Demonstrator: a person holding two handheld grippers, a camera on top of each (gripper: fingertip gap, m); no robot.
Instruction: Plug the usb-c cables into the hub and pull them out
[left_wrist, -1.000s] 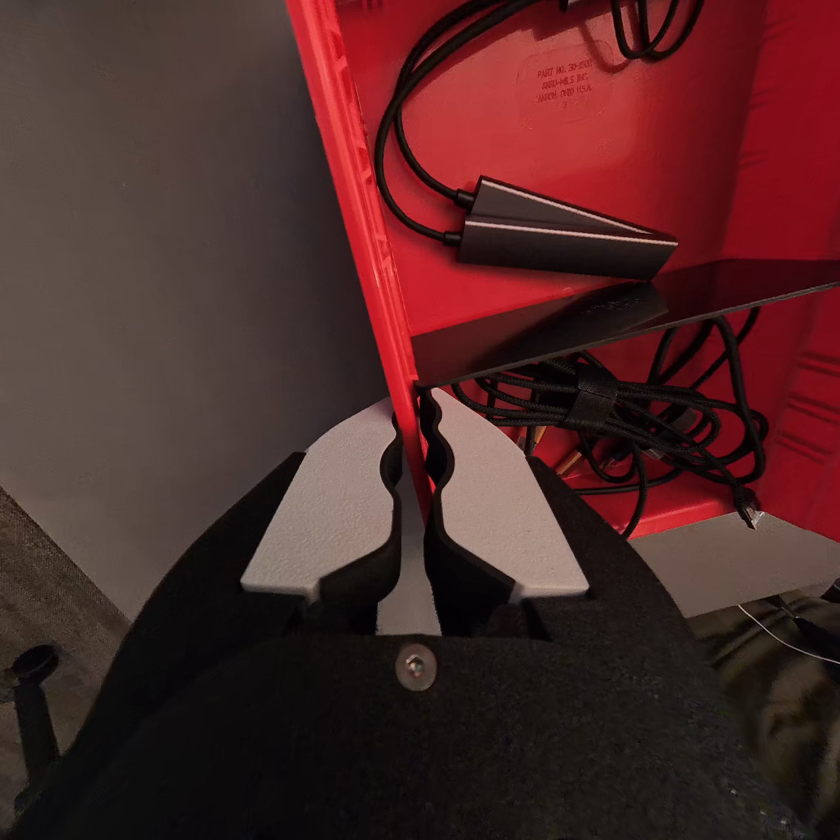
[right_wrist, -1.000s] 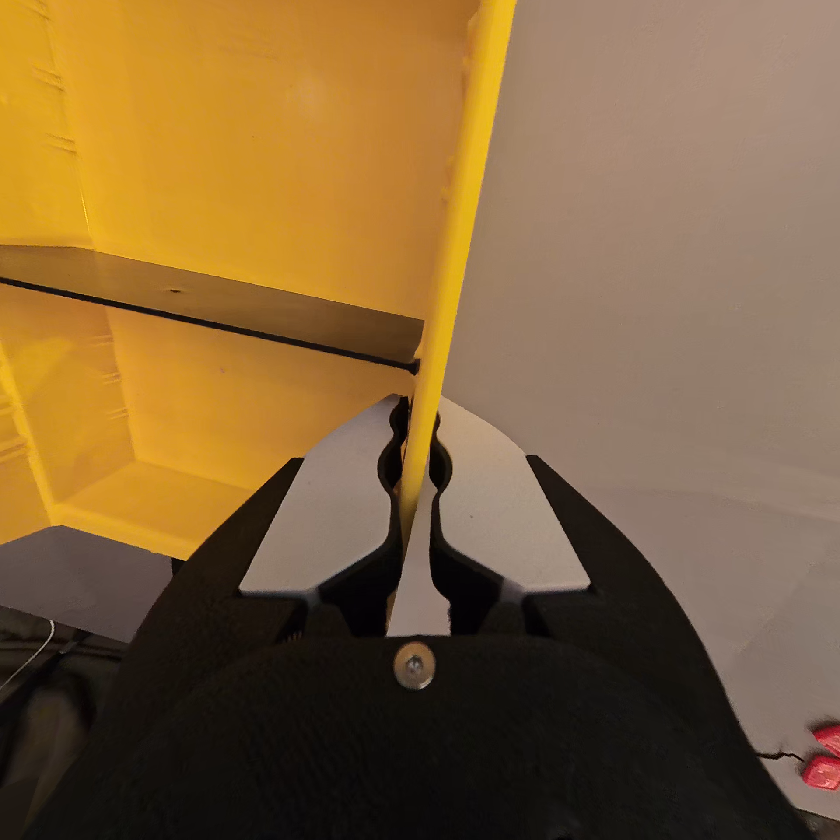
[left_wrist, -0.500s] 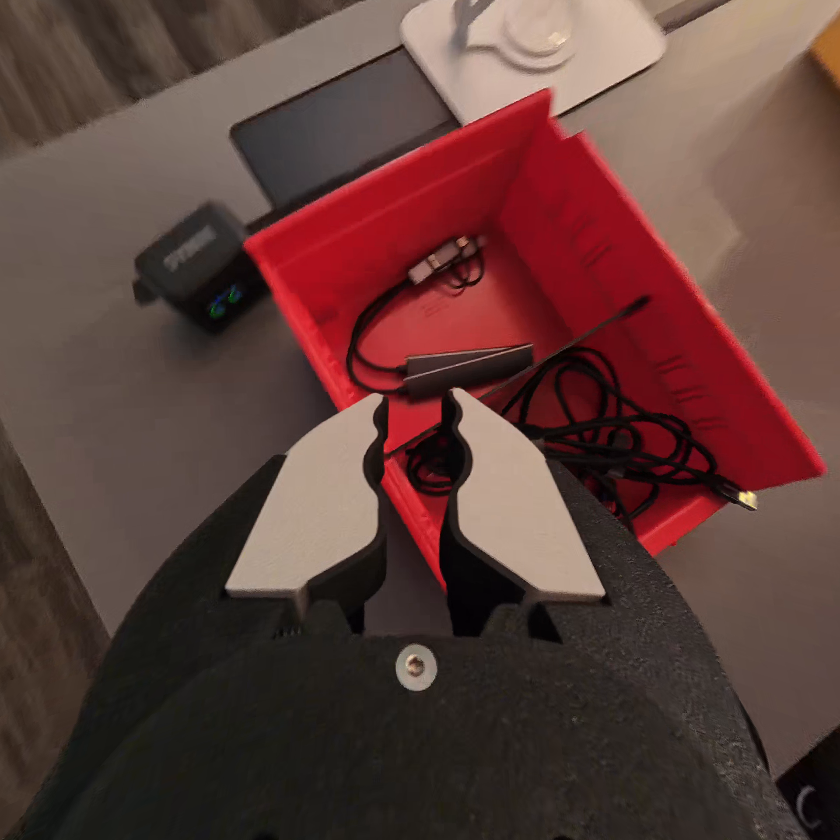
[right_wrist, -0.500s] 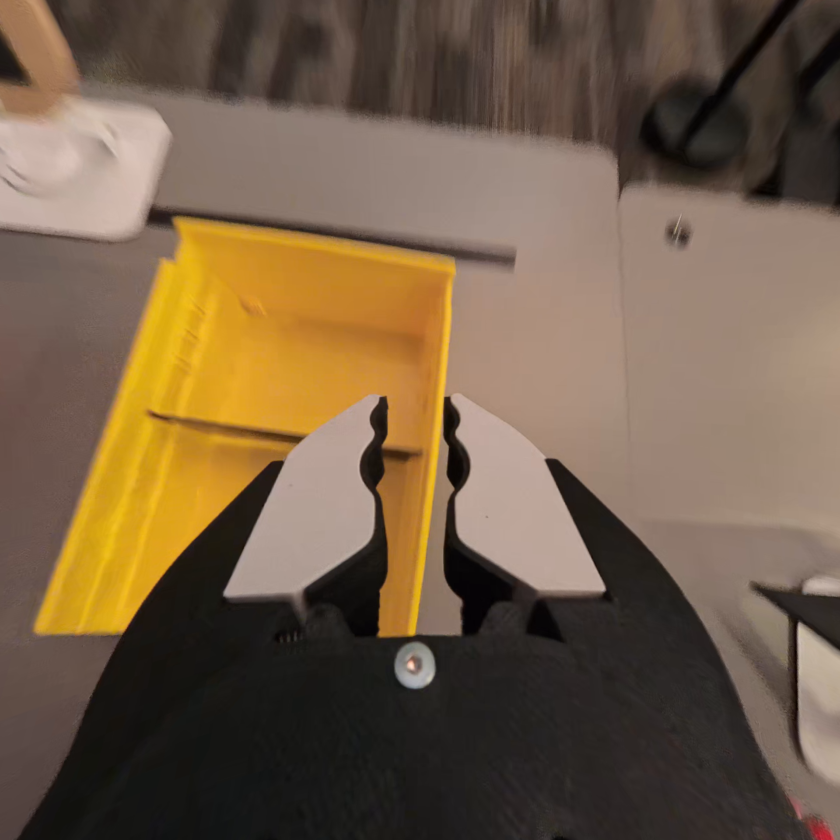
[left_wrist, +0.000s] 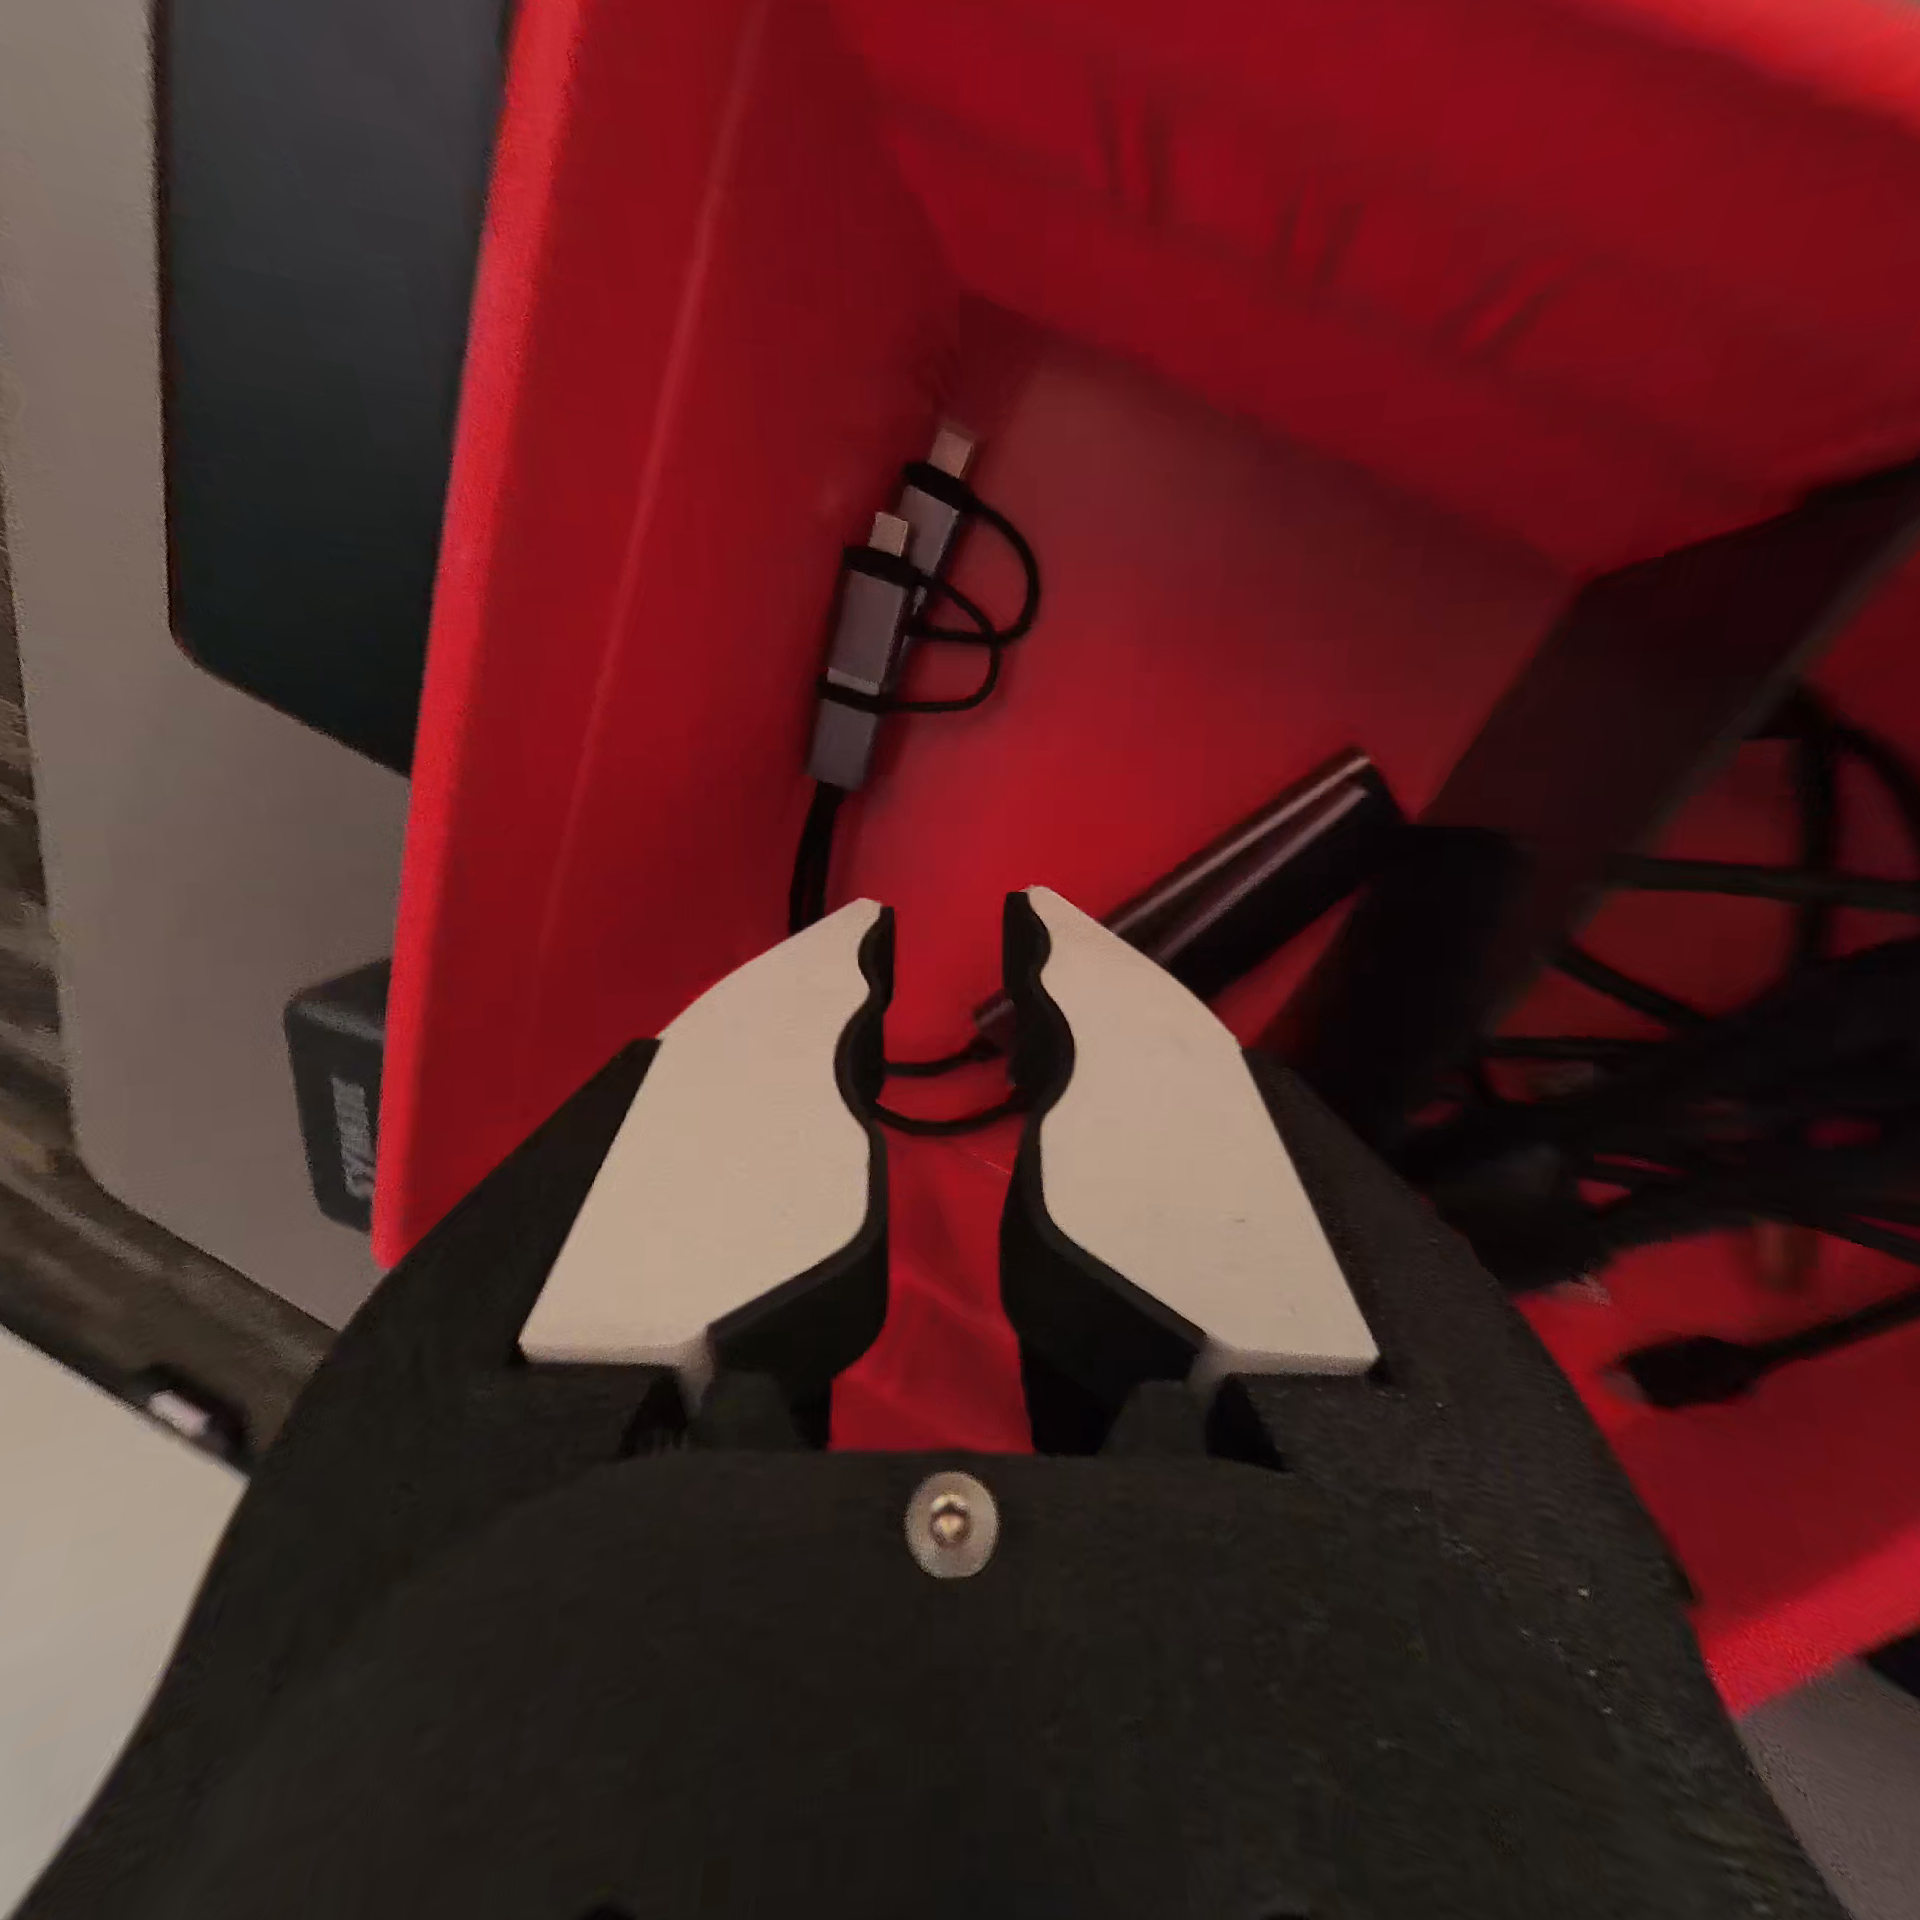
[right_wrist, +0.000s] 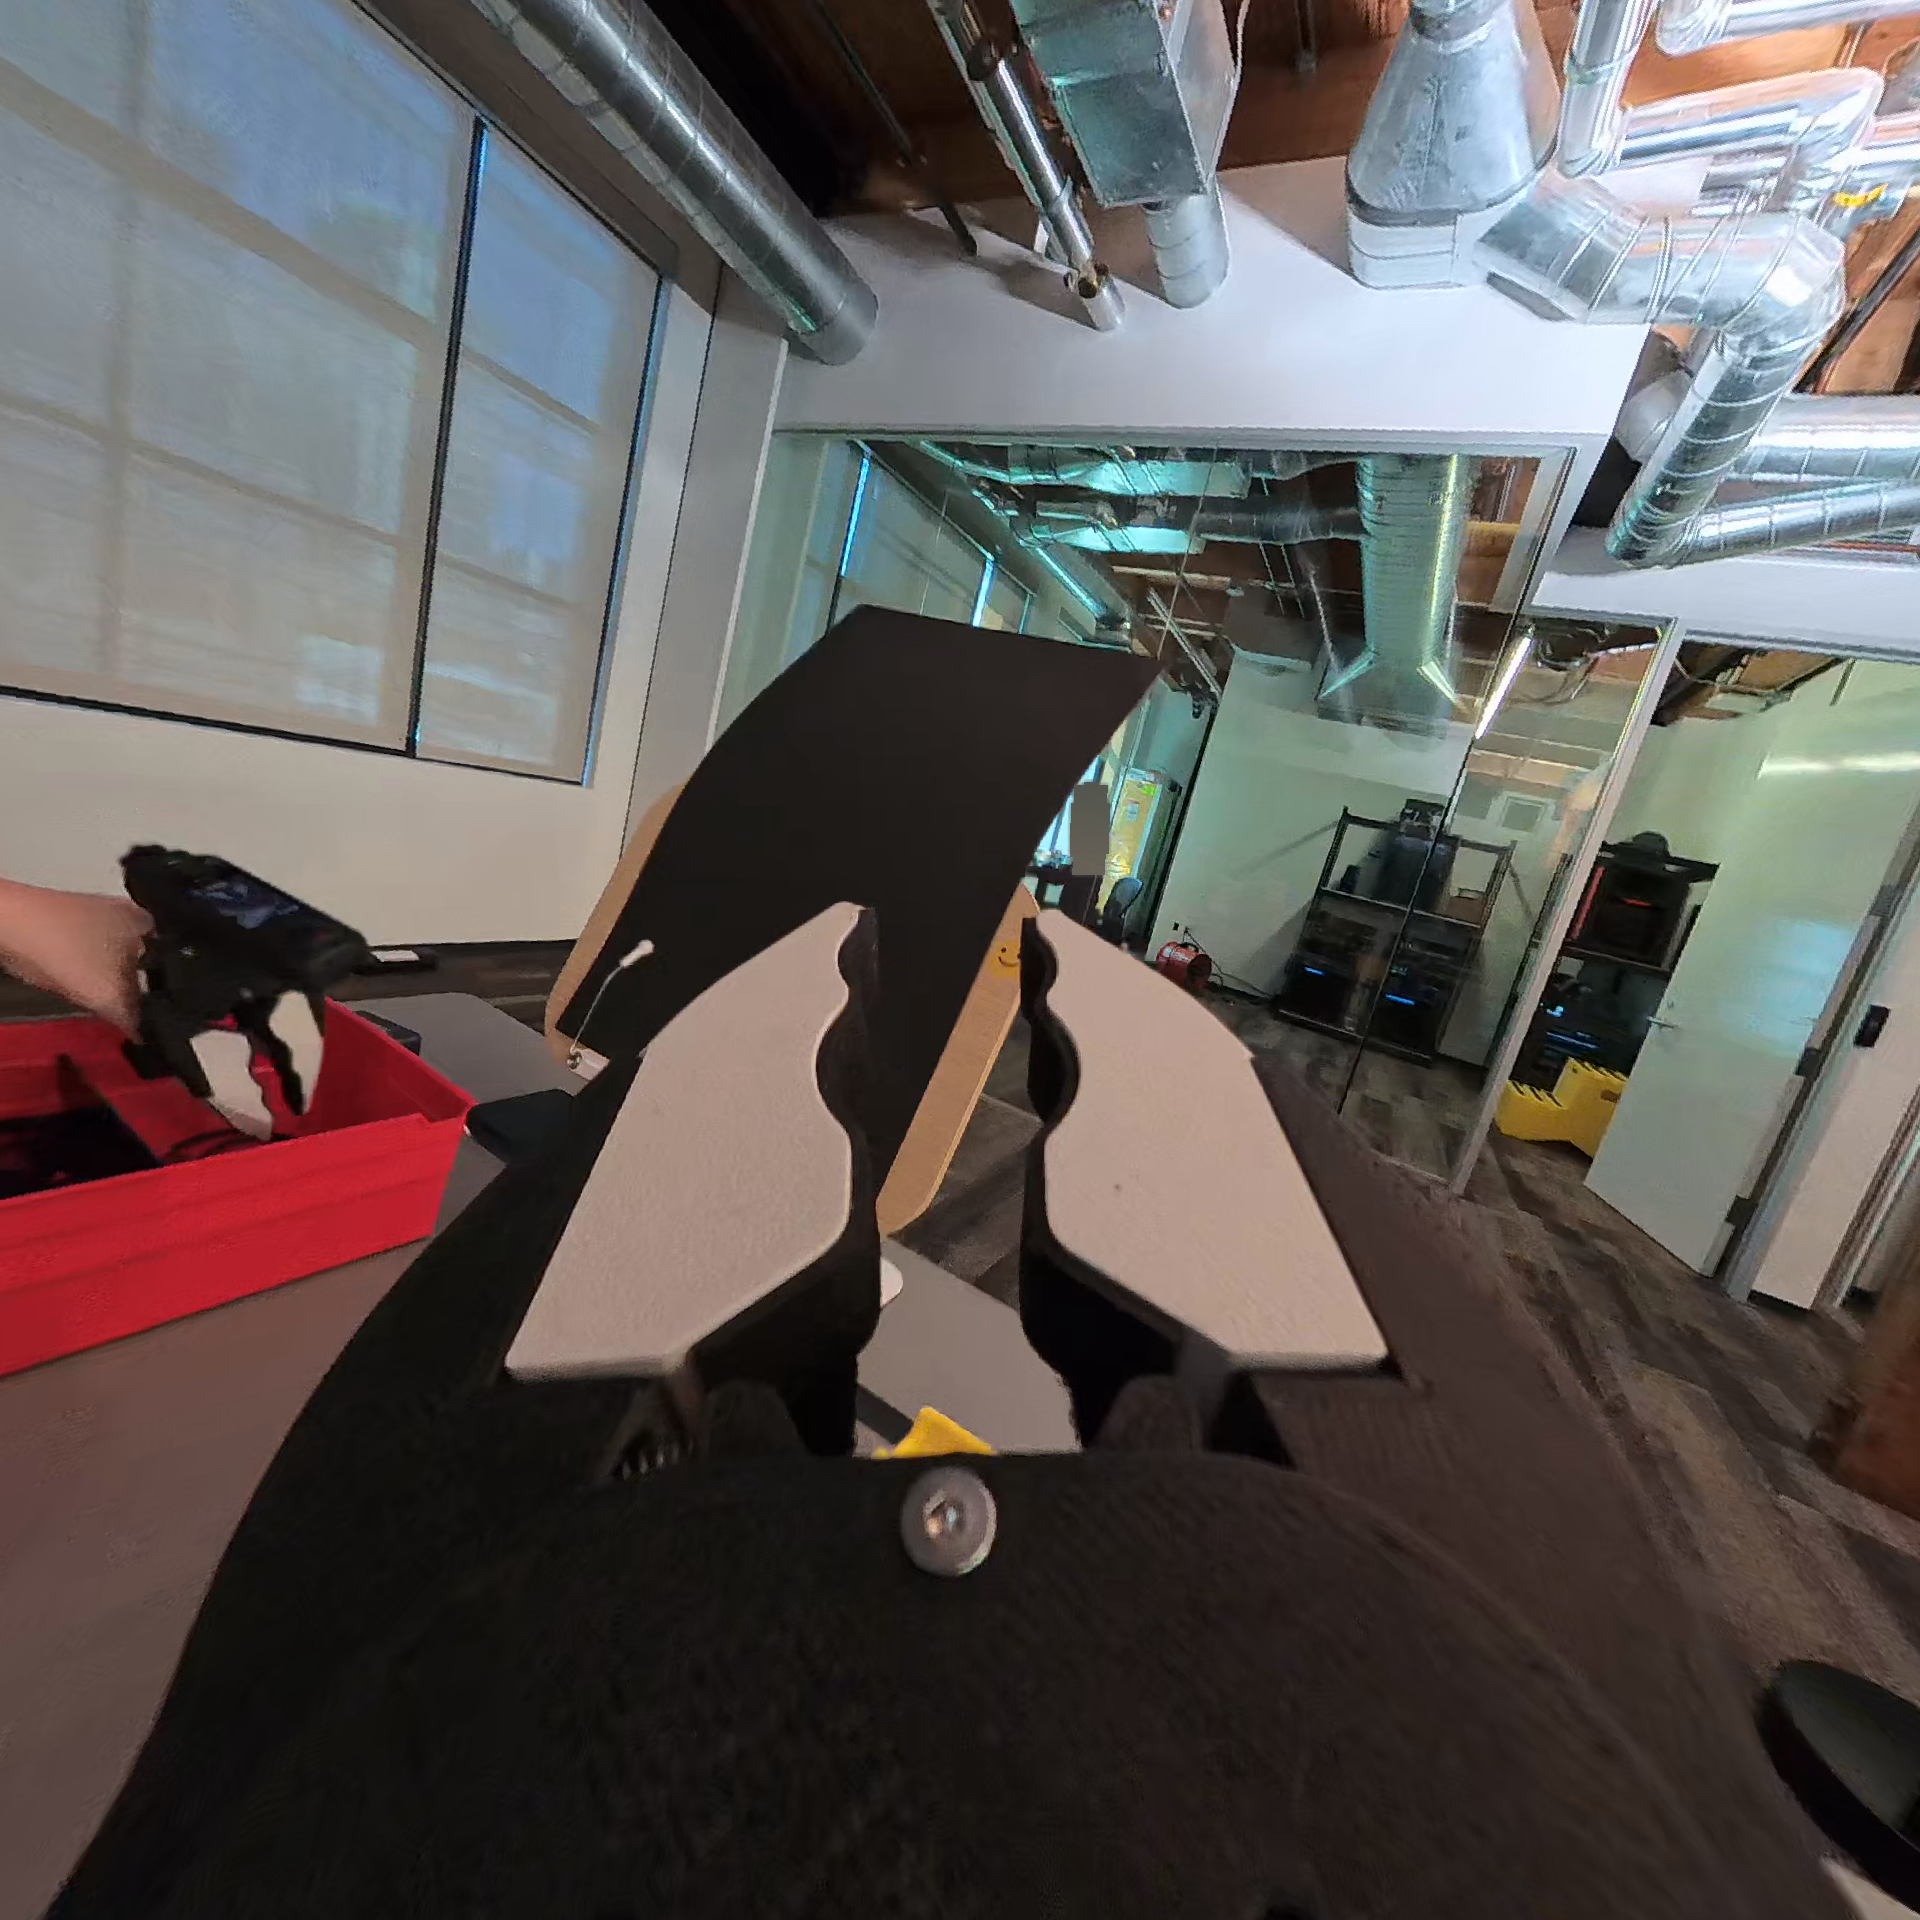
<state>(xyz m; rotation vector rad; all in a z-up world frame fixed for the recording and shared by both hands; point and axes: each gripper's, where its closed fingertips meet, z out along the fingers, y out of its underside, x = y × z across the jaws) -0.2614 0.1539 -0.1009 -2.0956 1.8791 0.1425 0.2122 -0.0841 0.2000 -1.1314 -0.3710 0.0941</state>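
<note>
meanwhile both tongs gape unladen, left tongs (left_wrist: 943, 912) inside the red bin (left_wrist: 644, 520), right tongs (right_wrist: 945, 920) aloft.

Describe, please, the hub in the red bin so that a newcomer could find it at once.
Look inside the red bin, in the compartment left of its dark divider. The hub lies slanted on the floor there, beyond the open left hand-held gripper. Unlike the small plugs by the wall, it is a long, flat grey bar.

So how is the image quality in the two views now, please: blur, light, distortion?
Left wrist view: dim, motion blur smears the red bin and the cable bundle; the plugs stay readable. Right wrist view: bright daylight, mostly sharp, wide-angle bending at the window, and the left hand-held gripper slightly blurred.
</note>
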